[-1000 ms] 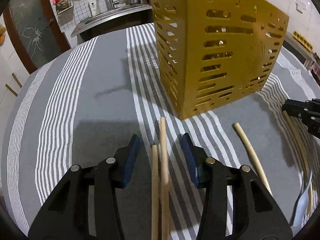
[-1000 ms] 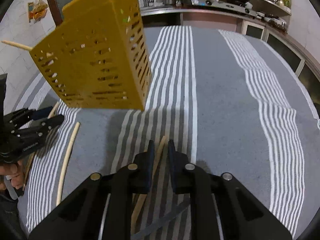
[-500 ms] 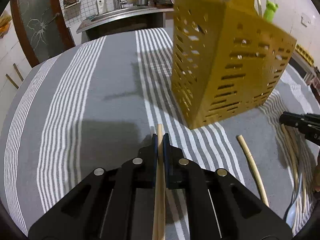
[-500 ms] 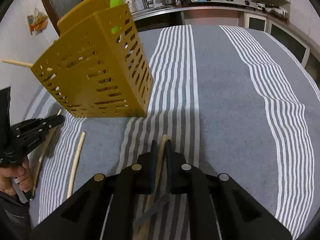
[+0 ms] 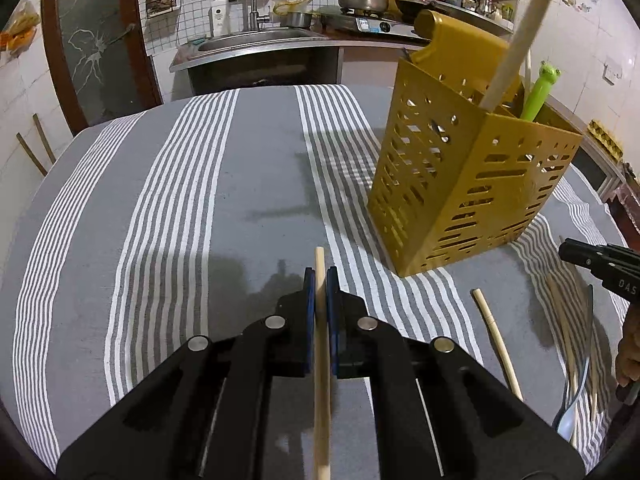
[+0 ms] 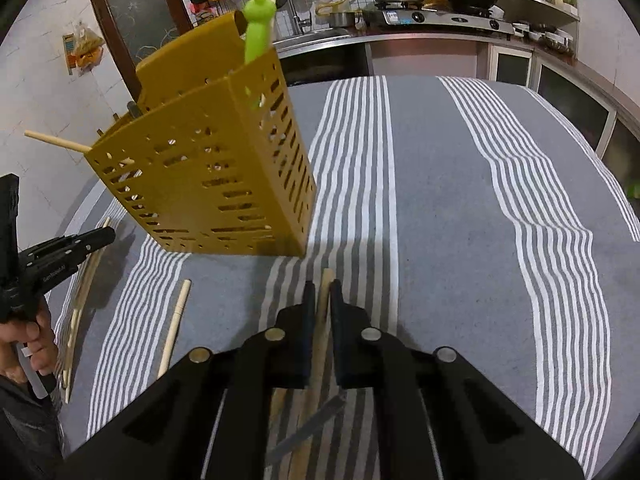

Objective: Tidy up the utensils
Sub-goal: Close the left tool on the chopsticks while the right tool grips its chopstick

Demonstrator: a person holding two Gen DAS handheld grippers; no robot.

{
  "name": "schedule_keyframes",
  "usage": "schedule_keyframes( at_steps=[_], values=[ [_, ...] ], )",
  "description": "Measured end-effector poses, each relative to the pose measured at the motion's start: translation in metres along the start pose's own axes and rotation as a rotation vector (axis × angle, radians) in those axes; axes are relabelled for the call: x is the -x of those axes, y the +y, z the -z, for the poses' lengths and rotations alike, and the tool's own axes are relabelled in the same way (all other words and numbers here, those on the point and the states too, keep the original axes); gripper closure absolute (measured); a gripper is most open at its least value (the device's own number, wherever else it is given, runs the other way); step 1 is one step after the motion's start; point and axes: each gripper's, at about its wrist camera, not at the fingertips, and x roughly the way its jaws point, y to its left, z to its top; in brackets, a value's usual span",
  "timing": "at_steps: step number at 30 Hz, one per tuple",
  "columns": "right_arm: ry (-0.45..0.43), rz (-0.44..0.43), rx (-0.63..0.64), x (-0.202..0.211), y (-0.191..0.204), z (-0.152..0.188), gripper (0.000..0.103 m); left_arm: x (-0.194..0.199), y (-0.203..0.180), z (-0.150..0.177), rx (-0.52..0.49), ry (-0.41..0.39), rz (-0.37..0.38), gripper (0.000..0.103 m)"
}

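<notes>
My left gripper [image 5: 320,274] is shut on a wooden chopstick [image 5: 321,380], whose tip sticks out past the blue pads above the striped cloth. The yellow perforated utensil holder [image 5: 460,184] stands ahead to the right with a wooden stick [image 5: 516,40] and a green frog-handled utensil [image 5: 540,92] inside. My right gripper [image 6: 322,286] is shut on another chopstick [image 6: 325,280] just in front of the holder [image 6: 216,176]. Each gripper shows at the edge of the other's view: the right gripper [image 5: 592,258], the left gripper [image 6: 68,252].
A loose chopstick [image 5: 496,344] lies between the grippers, also in the right wrist view [image 6: 176,320]. Several chopsticks [image 5: 568,320] and a pale spoon [image 5: 570,416] lie under the right gripper. A dark flat handle [image 6: 308,428] lies below it. The kitchen counter [image 5: 256,44] runs behind.
My left gripper closed on the chopstick and rose, so the holder now looks farther and lower. The right gripper closed fully on its chopstick and hardly moved.
</notes>
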Motion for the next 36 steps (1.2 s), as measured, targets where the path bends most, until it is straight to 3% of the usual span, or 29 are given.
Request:
schedule_keyframes(
  at_steps=[15,21,36],
  values=[
    [0.011,-0.003,0.000,-0.006,-0.002,0.005,0.095,-0.023,0.009,0.008,0.038,0.044,0.032,0.099],
    [0.016,-0.004,-0.003,-0.009,-0.002,0.006,0.095,-0.040,0.016,0.008,0.046,0.082,0.010,0.099],
    [0.023,-0.004,-0.012,-0.014,-0.005,0.005,0.095,-0.039,0.023,0.003,0.080,0.069,0.013,0.094]
  ],
)
